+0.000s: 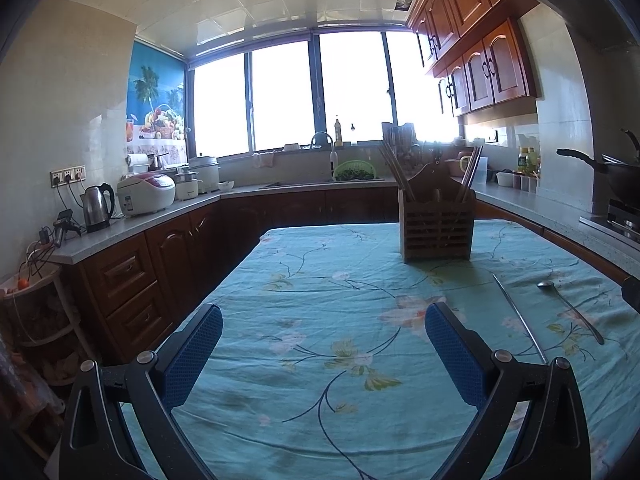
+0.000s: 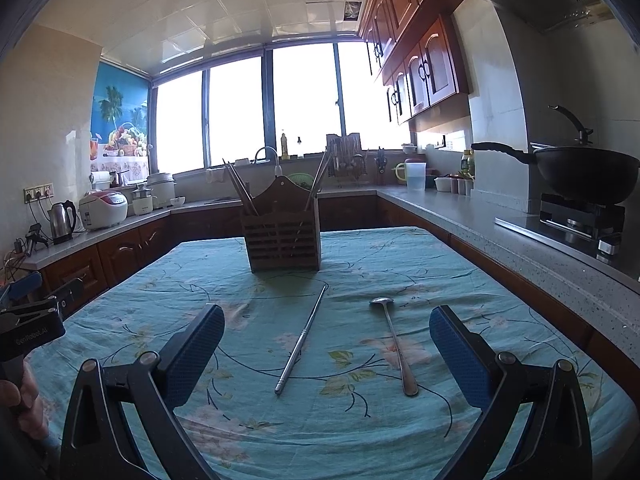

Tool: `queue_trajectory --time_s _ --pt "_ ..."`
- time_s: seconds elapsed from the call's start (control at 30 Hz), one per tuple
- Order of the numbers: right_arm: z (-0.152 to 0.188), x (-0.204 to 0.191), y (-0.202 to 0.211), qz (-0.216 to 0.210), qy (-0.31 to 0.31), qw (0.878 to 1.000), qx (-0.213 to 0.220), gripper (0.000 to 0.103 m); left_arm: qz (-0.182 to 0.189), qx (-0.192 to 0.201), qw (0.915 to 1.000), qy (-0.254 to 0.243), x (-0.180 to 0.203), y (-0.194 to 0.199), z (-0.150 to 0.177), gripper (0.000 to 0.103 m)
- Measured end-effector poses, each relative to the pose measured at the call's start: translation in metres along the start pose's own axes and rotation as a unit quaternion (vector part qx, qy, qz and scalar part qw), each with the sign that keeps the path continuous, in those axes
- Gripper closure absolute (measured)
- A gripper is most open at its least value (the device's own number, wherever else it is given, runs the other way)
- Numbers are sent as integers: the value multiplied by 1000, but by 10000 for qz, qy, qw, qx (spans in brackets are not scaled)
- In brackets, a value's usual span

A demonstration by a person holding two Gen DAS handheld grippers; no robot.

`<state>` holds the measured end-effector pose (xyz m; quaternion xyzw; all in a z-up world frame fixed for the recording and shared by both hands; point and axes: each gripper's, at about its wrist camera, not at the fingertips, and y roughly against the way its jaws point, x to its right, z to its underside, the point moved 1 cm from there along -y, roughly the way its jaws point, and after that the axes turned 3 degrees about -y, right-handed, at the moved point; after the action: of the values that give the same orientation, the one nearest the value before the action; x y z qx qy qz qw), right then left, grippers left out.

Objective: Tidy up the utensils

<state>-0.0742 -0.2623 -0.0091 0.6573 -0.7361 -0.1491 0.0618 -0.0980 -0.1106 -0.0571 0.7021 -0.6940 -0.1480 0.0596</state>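
Utensils are split between two places: a metal chopstick (image 2: 301, 344) and a spoon (image 2: 394, 345) lie flat on the flowered tablecloth (image 2: 460, 280), well apart from each other, while wooden chopsticks (image 2: 240, 190) stand in the slatted wooden holder (image 2: 282, 240) at the far end of the table. We hold both claws above the cloth with nothing in them: the right gripper (image 2: 326, 344) has its jaws spread wide, with the two loose pieces lying between and ahead of its blue pads (image 2: 196, 352), and the left gripper (image 1: 324, 344) is just as wide over bare cloth, with the loose pieces off to its right.

We judge the loose pieces belong upright in the holder. Both are thin and lie flush on soft fabric, so we should come down steeply, press the fingertips slightly into the cloth on either side of the shaft near its middle, and close squarely across it. Grabbing near an end would let it swing. The spoon handle looks slick, so we should squeeze firmly before lifting.
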Motion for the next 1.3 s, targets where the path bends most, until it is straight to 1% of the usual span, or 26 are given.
queue_trajectory --time_s 0.47,0.9,1.3 --pt "0 -2 1 -12 11 10000 5 0 44 -25 10000 -30 5 -1 1 1" --pt "-1 -4 1 -33 12 10000 23 0 -24 29 10000 -40 9 3 0 1" --pt "-2 -6 3 -45 15 10000 40 0 34 8 10000 -12 11 4 1 1"
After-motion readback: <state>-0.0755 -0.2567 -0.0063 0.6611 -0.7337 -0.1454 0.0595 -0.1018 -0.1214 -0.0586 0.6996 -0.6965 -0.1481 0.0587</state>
